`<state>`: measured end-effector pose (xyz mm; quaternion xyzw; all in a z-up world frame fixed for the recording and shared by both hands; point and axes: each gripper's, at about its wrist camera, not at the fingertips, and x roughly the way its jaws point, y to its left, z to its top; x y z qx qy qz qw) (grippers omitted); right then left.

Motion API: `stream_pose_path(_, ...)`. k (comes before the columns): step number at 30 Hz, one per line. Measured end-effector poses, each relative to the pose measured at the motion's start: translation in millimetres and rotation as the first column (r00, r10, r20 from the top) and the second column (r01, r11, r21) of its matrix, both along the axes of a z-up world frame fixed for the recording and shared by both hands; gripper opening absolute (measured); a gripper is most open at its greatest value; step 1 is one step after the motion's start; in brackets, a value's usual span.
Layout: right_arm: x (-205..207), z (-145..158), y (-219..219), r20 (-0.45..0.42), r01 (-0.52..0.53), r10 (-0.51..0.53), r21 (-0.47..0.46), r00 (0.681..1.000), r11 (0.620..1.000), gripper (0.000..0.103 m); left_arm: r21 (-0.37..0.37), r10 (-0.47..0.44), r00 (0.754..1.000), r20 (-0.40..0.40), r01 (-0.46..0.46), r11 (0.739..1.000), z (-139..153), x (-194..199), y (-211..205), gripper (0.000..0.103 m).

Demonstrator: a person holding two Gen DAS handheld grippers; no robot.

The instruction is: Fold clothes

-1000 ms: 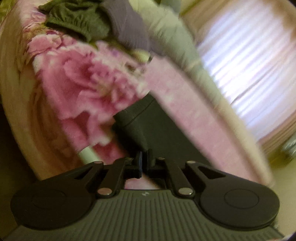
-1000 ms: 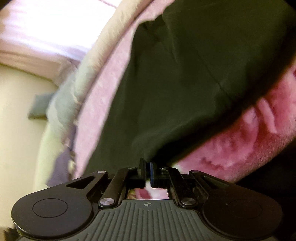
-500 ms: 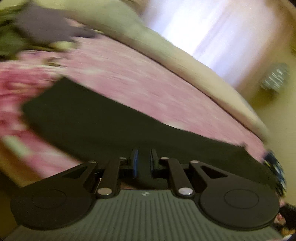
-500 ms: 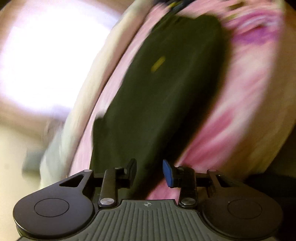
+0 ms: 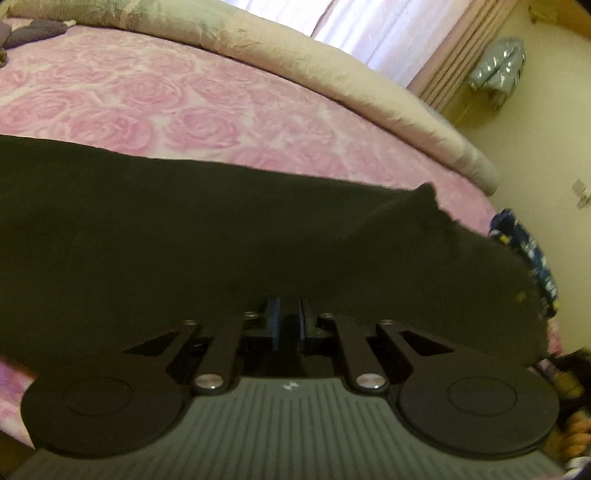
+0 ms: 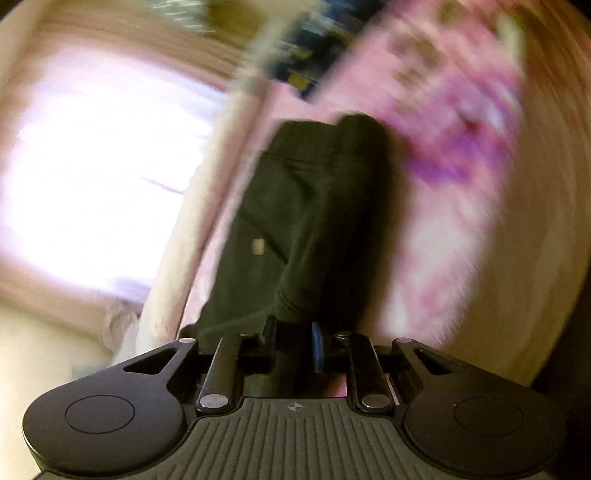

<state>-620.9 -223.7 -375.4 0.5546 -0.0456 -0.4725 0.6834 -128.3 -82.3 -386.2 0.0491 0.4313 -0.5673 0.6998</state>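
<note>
A black garment (image 5: 207,229) lies stretched across the pink rose bedspread (image 5: 155,99). In the left wrist view my left gripper (image 5: 288,323) sits at its near edge, jaws a small gap apart with dark cloth between them; I cannot tell if it grips. The right wrist view is blurred. There the garment (image 6: 295,206) runs away from my right gripper (image 6: 293,341), whose jaws stand apart with a fold of the cloth between them.
A beige crumpled duvet (image 5: 332,70) lies along the bed's far side under a bright curtained window (image 5: 384,26). Purple clothes (image 5: 29,29) sit at the far left. A blue patterned item (image 5: 532,251) lies at the bed's right edge.
Both grippers were pinched shut on the garment a second ago; both have since opened, the right wider. The garment went from hanging bunched to lying spread on the bed. Both views swung round.
</note>
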Motion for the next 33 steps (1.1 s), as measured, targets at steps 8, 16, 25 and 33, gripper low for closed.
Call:
stream_pose_path(8, 16, 6, -14, -0.198, -0.068, 0.079, 0.060, 0.977, 0.996, 0.061, 0.026, -0.026, 0.998, 0.055, 0.025, 0.999, 10, 2, -3, 0.002)
stream_pose_path(16, 0, 73, -70, -0.454, -0.194, 0.125, -0.109, 0.882, 0.975, 0.066, -0.055, -0.177, 0.981, 0.081, 0.182, 0.982, 54, 6, -40, 0.009)
stream_pose_path(25, -12, 47, -232, -0.324, -0.250, 0.222, -0.046, 0.920, 0.967, 0.066, -0.089, -0.339, 0.938, 0.068, 0.344, 0.935, 66, -23, -158, 0.026)
stream_pose_path(33, -10, 20, -272, -0.162, -0.418, 0.416, 0.025, 0.895, 0.908, 0.033, -0.087, -0.420, 0.907, 0.032, 0.422, 0.903, 51, -37, -230, 0.045)
